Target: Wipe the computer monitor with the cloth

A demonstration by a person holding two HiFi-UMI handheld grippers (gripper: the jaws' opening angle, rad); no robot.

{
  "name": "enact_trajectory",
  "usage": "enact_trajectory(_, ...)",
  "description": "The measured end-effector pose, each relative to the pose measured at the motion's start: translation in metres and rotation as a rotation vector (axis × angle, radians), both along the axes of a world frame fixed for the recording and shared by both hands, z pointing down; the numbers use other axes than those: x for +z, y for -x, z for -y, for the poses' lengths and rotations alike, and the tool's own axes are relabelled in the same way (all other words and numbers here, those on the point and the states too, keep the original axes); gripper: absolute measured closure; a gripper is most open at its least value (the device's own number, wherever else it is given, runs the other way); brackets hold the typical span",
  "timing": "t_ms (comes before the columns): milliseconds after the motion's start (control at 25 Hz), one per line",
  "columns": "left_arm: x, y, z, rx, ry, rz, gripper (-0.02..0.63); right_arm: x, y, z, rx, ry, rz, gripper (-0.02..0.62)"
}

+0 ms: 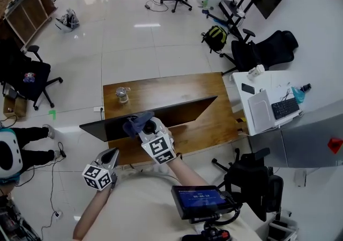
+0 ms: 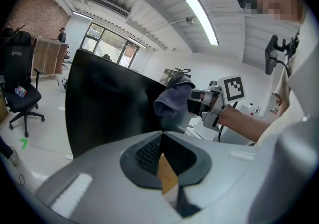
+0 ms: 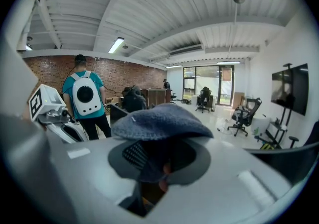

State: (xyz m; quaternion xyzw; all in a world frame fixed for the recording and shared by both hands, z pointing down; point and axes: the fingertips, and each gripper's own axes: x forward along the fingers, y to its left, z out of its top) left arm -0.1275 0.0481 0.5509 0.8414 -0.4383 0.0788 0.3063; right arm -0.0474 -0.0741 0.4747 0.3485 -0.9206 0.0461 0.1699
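The black monitor (image 1: 153, 117) stands on the wooden desk (image 1: 203, 127), seen from above as a thin dark slab. My right gripper (image 1: 146, 126) is shut on a blue-grey cloth (image 1: 137, 123), which rests against the monitor's top edge near its left half. In the right gripper view the cloth (image 3: 160, 120) bulges over the jaws. In the left gripper view the dark screen (image 2: 107, 108) fills the left, with the cloth (image 2: 172, 99) at its right edge. My left gripper (image 1: 110, 155) hangs below the desk's front edge, jaws together and holding nothing.
A glass jar (image 1: 122, 94) stands on the desk behind the monitor. A white table (image 1: 252, 87) with a laptop (image 1: 260, 110) and keyboard is at the right, office chairs (image 1: 252, 178) around. A person with a backpack (image 3: 84, 101) stands beyond.
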Motion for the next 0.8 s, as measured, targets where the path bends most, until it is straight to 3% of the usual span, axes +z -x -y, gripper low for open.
enact_trajectory(200, -0.005, -0.025, 0.004, 0.034, 0.0, 0.006, 0.614, 0.004, -0.019, 0.005, 0.02, -0.038, -0.208, 0.515)
enact_trajectory(520, -0.012, -0.063, 0.026, 0.073, -0.037, 0.028, 0.614, -0.019, -0.092, 0.023, 0.169, -0.041, -0.177, 0.514)
enact_trajectory(640, -0.015, -0.072, 0.031, 0.07, -0.038, 0.033, 0.614, -0.047, -0.103, 0.016, 0.147, -0.063, -0.124, 0.514)
enact_trajectory(800, -0.02, -0.09, 0.034, 0.065, -0.052, 0.038, 0.614, -0.055, -0.103, 0.005, 0.077, -0.087, -0.155, 0.514)
